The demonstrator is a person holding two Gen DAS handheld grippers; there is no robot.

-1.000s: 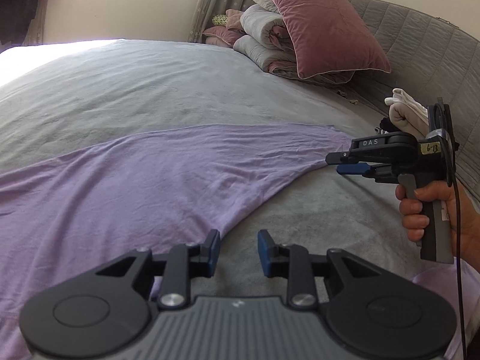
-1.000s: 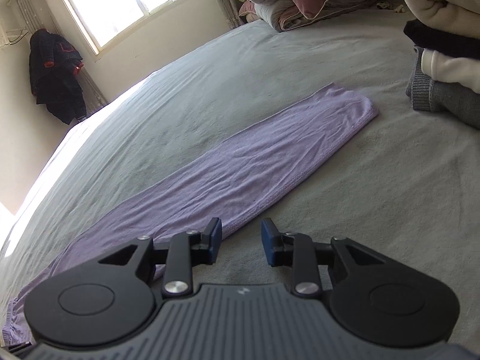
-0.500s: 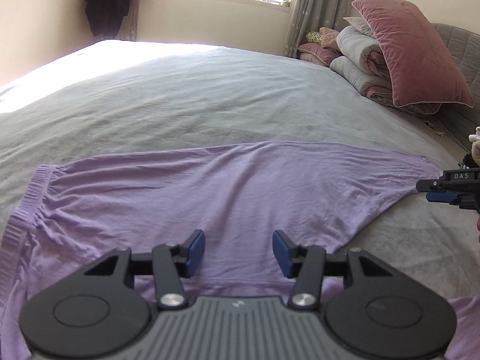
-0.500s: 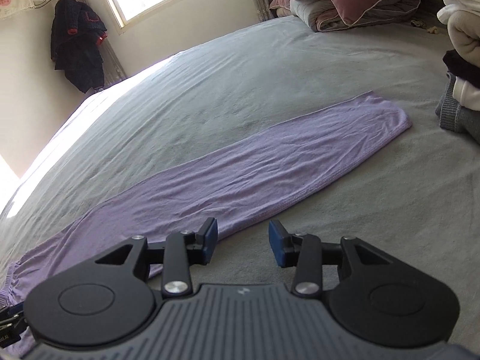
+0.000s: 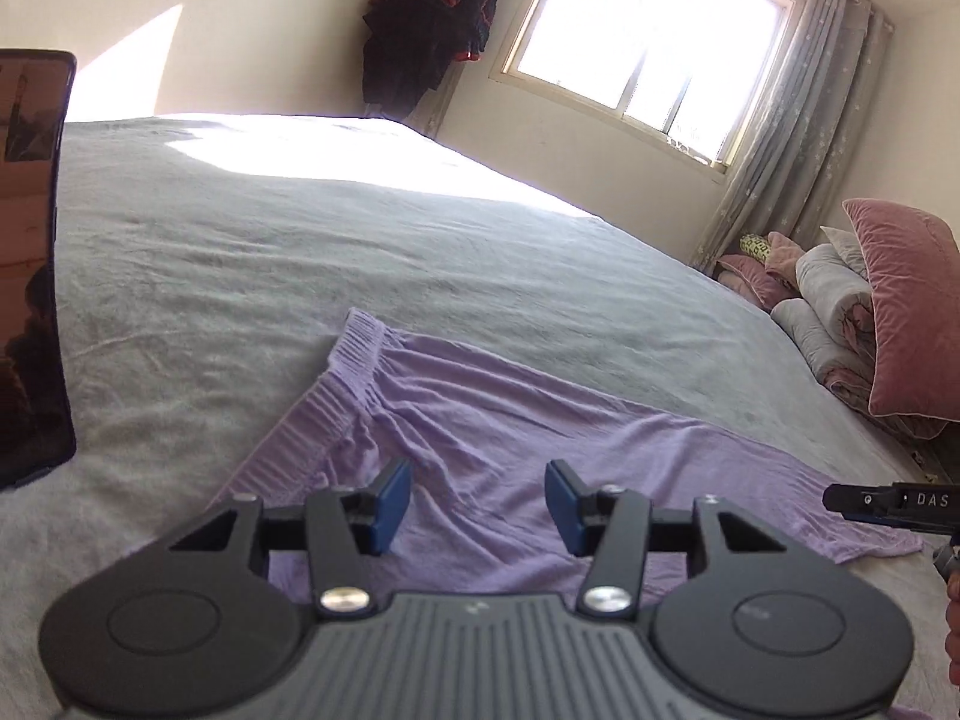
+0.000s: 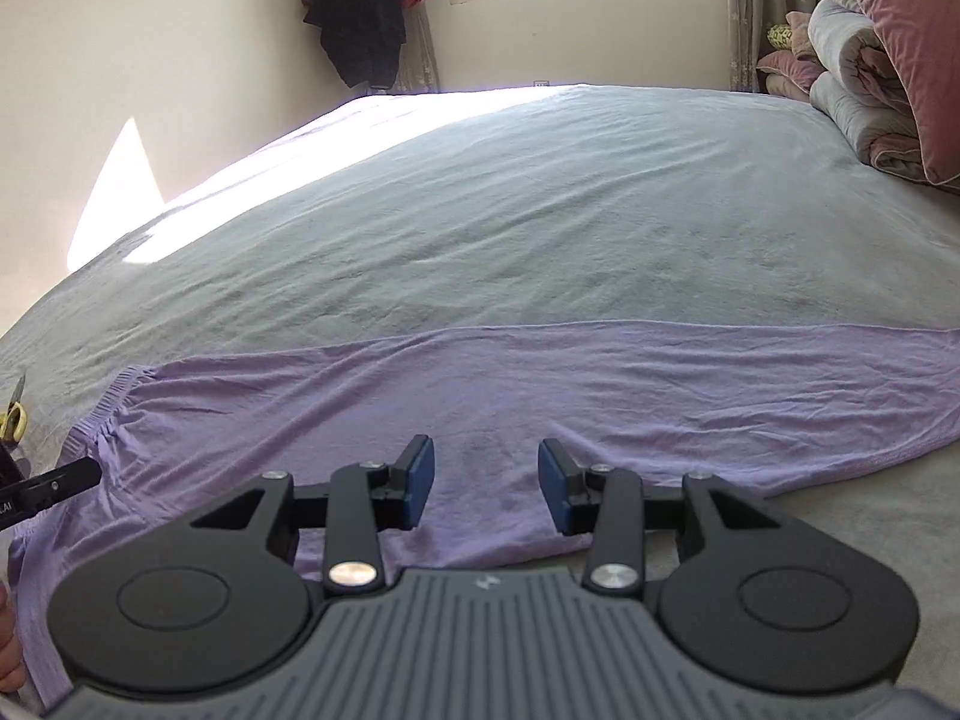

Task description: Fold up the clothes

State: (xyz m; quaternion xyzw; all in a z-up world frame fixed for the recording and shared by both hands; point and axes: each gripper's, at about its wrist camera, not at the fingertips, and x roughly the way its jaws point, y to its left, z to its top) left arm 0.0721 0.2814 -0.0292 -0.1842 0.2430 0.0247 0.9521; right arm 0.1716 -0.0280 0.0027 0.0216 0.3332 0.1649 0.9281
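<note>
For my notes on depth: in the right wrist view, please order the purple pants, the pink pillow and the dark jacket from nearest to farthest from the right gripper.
From the right gripper:
1. Purple pants, directly below.
2. Pink pillow, far right.
3. Dark jacket, back wall.

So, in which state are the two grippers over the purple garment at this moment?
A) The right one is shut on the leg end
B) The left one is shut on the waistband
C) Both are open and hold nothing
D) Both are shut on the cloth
C: the left gripper and the right gripper each show a wide gap between the blue pads, and the purple garment lies flat on the bed, pinched by neither.
</note>
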